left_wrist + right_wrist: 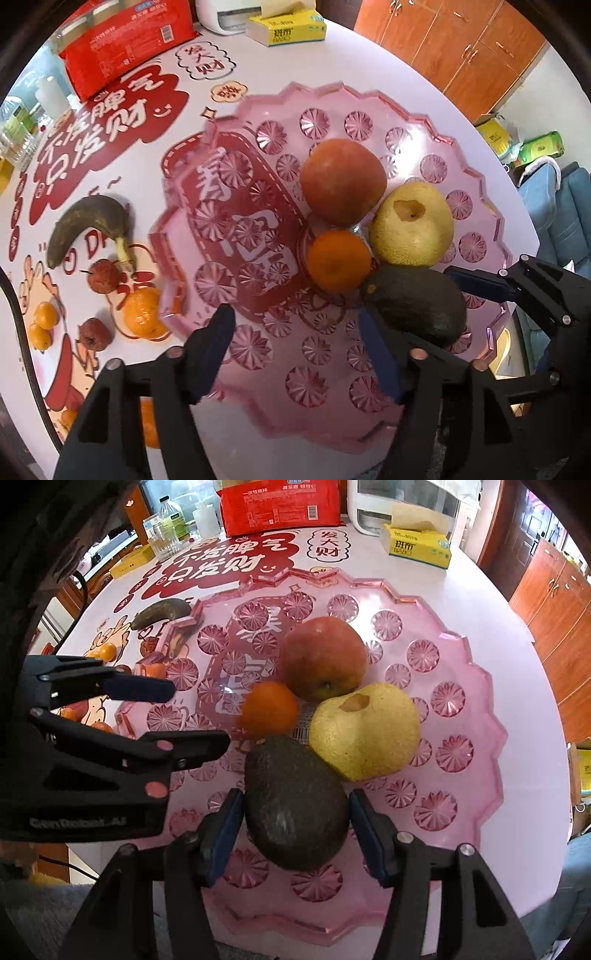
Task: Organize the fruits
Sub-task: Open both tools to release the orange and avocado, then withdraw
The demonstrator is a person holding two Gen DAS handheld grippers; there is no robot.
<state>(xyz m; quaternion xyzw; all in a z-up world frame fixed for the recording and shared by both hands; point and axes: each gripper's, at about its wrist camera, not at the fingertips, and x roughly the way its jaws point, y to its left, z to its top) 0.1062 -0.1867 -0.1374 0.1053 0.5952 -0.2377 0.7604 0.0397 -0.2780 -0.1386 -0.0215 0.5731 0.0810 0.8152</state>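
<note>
Fruits are split between the pink tray (476,686) and the open tabletop (354,62) right now. Four sit together in the tray: one red apple (323,657), one yellow pear (364,731) with a brown bruise on top, one small orange (269,709) and one dark avocado (295,805), all bunched and touching near the tray's middle.

On the avocado, the right gripper (295,834) has its jaws either side of the fruit, blue pads right at its flanks; the avocado lies on the tray floor, and I cannot tell whether the pads press it or merely bracket it. Beside it, the left gripper (295,354) hovers over bare tray with jaws parted fairly wide and nothing between them, just next to the orange and the avocado.

Out past the tray's left rim, still on the tabletop: one blackened banana (88,225), two wrinkled red fruits (103,275) and (94,334), one tangerine (142,314) right against the rim, and two little kumquats (42,325) touching each other. More orange fruit peeks from behind the left gripper's frame, too hidden to count.

At the far edge stand one red packet (280,506), one yellow tissue box (417,546) and one white appliance (373,509).
</note>
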